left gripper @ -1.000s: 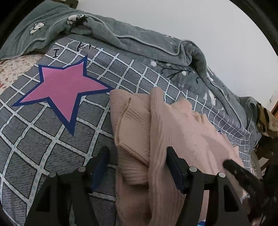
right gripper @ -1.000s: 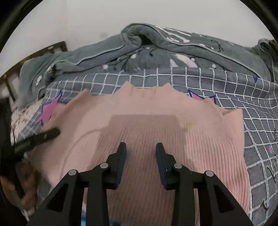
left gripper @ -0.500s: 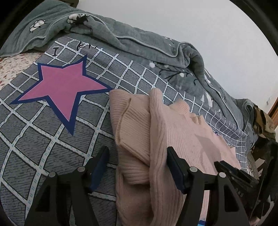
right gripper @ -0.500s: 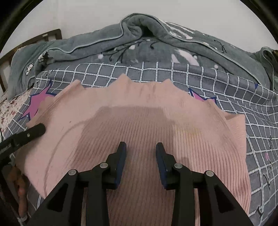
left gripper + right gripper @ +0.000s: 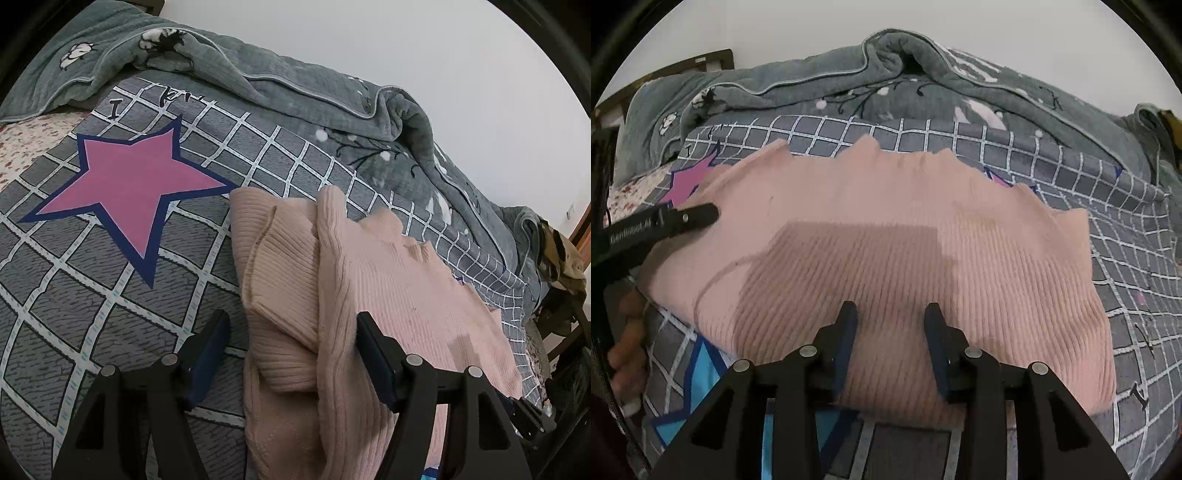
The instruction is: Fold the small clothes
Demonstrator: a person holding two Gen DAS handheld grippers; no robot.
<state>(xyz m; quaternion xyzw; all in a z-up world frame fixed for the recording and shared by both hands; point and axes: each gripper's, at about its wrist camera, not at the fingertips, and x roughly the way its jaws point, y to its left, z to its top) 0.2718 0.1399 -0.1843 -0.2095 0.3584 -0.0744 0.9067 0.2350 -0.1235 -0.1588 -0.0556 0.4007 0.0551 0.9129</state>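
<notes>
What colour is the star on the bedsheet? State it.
The star is pink with a navy outline, clearest in the left wrist view.

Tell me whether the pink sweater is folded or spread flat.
Partly folded: the pink sweater has ribbed layers stacked along its left edge, while its body lies flat on the checked bedspread.

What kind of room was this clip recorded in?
Most likely a bedroom: a pink sweater lies on a bed's checked star-print cover, with a rumpled grey quilt and wooden headboard behind.

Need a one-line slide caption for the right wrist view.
Right gripper, open, over a folded pink ribbed sweater on a grey checked bedspread; left gripper rests at its left edge.
</notes>
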